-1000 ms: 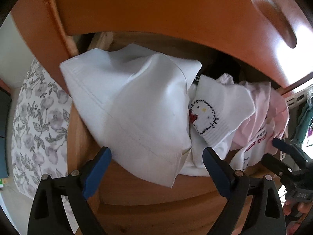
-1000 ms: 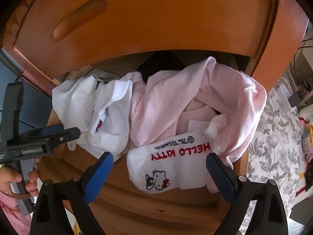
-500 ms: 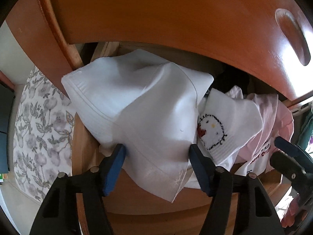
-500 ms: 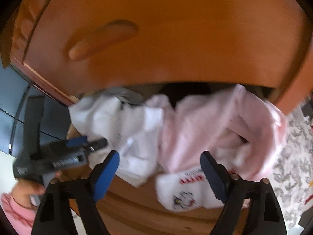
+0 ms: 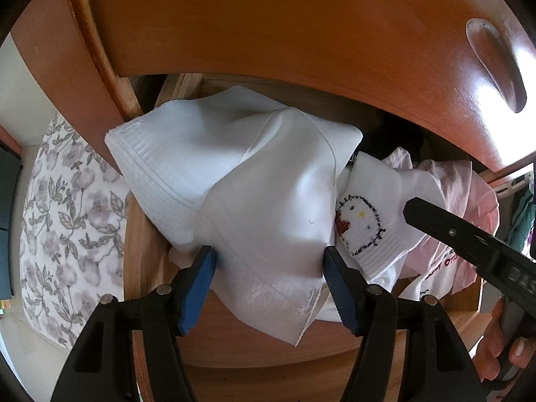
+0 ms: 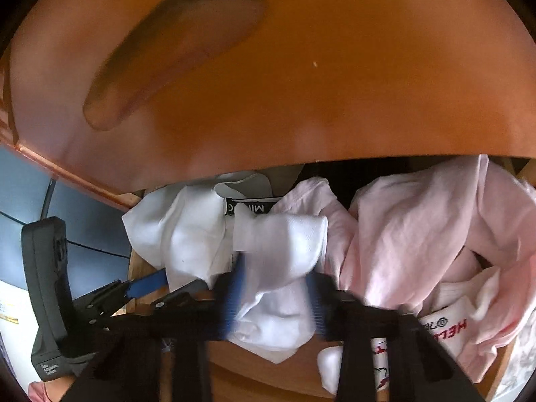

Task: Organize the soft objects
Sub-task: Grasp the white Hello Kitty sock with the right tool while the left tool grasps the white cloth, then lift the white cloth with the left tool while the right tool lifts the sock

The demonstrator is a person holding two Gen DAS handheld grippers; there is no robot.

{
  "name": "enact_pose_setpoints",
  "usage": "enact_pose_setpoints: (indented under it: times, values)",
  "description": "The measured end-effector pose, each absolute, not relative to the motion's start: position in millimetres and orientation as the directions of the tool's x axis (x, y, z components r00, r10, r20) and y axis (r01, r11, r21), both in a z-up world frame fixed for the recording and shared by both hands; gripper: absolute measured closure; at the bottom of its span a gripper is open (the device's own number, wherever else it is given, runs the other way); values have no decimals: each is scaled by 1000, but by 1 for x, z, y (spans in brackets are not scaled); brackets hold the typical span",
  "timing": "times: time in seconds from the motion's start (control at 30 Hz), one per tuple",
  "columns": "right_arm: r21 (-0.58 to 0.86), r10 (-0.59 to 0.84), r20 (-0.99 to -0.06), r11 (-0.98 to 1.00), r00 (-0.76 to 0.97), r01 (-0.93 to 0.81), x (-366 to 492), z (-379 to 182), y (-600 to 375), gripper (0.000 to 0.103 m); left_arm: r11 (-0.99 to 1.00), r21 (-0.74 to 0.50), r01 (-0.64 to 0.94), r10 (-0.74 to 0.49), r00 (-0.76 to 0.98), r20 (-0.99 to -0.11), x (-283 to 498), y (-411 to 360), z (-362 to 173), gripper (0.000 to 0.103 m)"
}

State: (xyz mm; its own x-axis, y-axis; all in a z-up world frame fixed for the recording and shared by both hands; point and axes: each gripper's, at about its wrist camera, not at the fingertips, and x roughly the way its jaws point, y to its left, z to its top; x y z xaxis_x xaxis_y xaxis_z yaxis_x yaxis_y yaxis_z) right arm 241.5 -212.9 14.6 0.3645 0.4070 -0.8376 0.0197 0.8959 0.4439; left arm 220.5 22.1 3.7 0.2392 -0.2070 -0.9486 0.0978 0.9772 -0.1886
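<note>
The soft things lie heaped in an open wooden drawer (image 5: pixel 160 261), some spilling over its front edge. The left gripper (image 5: pixel 268 288) has its jaws pinched on the hanging fold of a white garment (image 5: pixel 241 181); the cloth bunches between the blue pads. The right gripper (image 6: pixel 273 298) is closing its jaws around a white sock (image 6: pixel 281 251), which already crumples between them. All of this looks light, limp and not fragile, so a bunched fold or hem should hold better than a single slippery layer. The left wrist view shows the sock's embroidered cartoon face; the right wrist view instead shows a pink garment (image 6: pixel 418 234) and a lettered sock (image 6: pixel 449 328) behind.
</note>
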Motion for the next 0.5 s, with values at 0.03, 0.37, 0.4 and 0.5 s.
enact_pose_setpoints:
  times: [0.03, 0.37, 0.4, 0.5]
  values:
    - [436, 400, -840, 900, 367, 16, 242, 15, -213, 97, 977, -187, 99, -206, 239, -949, 221, 21, 3, 36]
    - [353, 343, -838, 934, 424, -56, 204, 27, -233, 100, 983, -154, 100, -174, 242, -954, 224, 11, 2, 36]
    - [352, 339, -837, 935, 430, -51, 200, 29, -238, 100, 984, -150, 100, -170, 241, -956, 224, 9, 1, 36]
    - [345, 330, -830, 937, 450, -50, 184, 33, -253, 100, 985, -136, 107, -158, 232, -960, 227, 4, 0, 36]
